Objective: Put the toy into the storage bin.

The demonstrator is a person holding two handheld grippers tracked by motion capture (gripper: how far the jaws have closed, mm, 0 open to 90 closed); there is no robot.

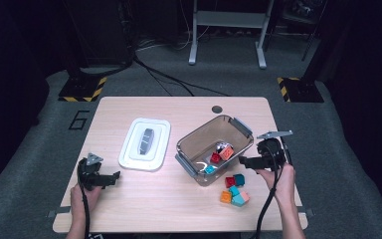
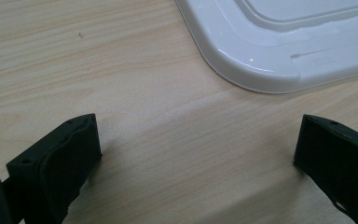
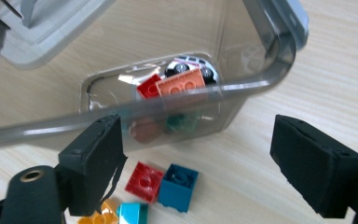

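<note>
Black rubber-faced jaws of the right gripper (image 3: 193, 163) stand wide apart and empty just outside the clear bin (image 1: 199, 137), its rim at jaw level, a stance that suits a descent on the loose blocks (image 1: 235, 189) heaped on the pale wood-grain table (image 1: 179, 209) between bin and hand. That smoky, thin-walled plastic bin, lid off, already holds a red brick (image 3: 148, 87), an orange studded brick (image 3: 182, 84) and a small white toy car (image 3: 191, 65), so sorting looks partway done. Its glossy white lid (image 1: 144, 144), round-cornered, lies flat to the side, and the left gripper (image 2: 196, 154) rests near it, released, nothing between its jaws.
</note>
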